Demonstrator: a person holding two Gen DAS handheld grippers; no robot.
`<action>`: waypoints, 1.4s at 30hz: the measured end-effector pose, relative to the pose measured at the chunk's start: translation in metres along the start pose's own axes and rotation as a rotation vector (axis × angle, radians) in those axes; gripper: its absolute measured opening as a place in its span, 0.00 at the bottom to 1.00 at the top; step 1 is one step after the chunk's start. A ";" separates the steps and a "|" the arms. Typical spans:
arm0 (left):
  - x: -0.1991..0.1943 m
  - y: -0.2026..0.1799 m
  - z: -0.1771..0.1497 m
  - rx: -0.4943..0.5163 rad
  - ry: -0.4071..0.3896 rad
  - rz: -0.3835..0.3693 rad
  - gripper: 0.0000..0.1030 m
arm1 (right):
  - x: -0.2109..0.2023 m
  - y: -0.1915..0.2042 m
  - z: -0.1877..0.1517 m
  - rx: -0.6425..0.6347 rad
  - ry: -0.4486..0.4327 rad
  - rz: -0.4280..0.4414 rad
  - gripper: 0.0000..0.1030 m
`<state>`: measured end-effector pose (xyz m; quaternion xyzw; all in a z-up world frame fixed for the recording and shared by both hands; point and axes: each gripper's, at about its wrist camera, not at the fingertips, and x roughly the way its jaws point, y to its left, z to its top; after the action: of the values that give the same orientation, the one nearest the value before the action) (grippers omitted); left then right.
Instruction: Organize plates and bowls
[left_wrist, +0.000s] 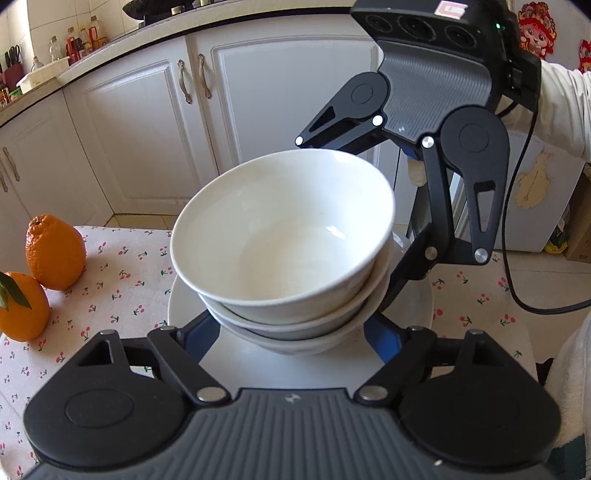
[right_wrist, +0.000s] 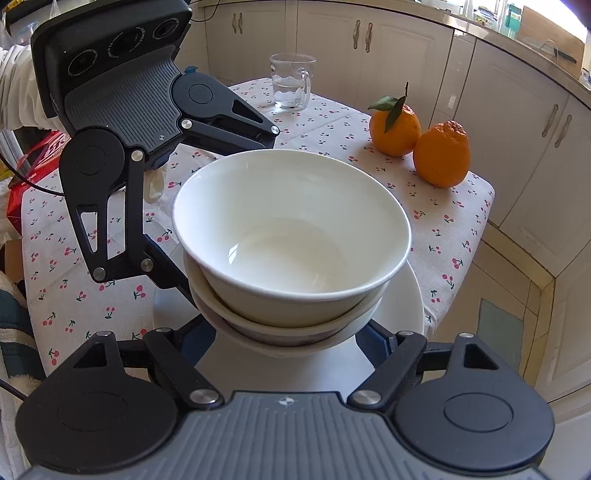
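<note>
Bowls (left_wrist: 284, 236) are stacked on a white plate (left_wrist: 184, 310), flanked by both grippers; whether the left gripper (left_wrist: 291, 332) or right gripper (right_wrist: 288, 332) grips cannot be told.

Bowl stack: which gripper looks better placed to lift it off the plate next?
Right, tentatively: the right gripper has fingers snug beside the bottom bowl; the left gripper straddles it more loosely, on the opposite side.
</note>
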<state>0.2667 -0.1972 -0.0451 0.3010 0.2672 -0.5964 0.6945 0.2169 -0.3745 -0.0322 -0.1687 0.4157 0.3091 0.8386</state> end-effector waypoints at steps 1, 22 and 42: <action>-0.002 -0.001 -0.001 0.005 -0.012 0.008 0.92 | 0.000 0.000 0.000 0.004 0.000 0.000 0.84; -0.078 -0.086 -0.024 -0.257 -0.197 0.450 1.00 | -0.059 0.075 -0.008 0.352 -0.045 -0.396 1.00; -0.158 -0.172 -0.038 -0.659 -0.236 0.760 1.00 | -0.103 0.209 -0.032 0.672 -0.229 -0.782 1.00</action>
<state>0.0726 -0.0820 0.0276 0.0726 0.2325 -0.2160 0.9455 0.0122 -0.2732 0.0254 0.0015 0.3038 -0.1607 0.9391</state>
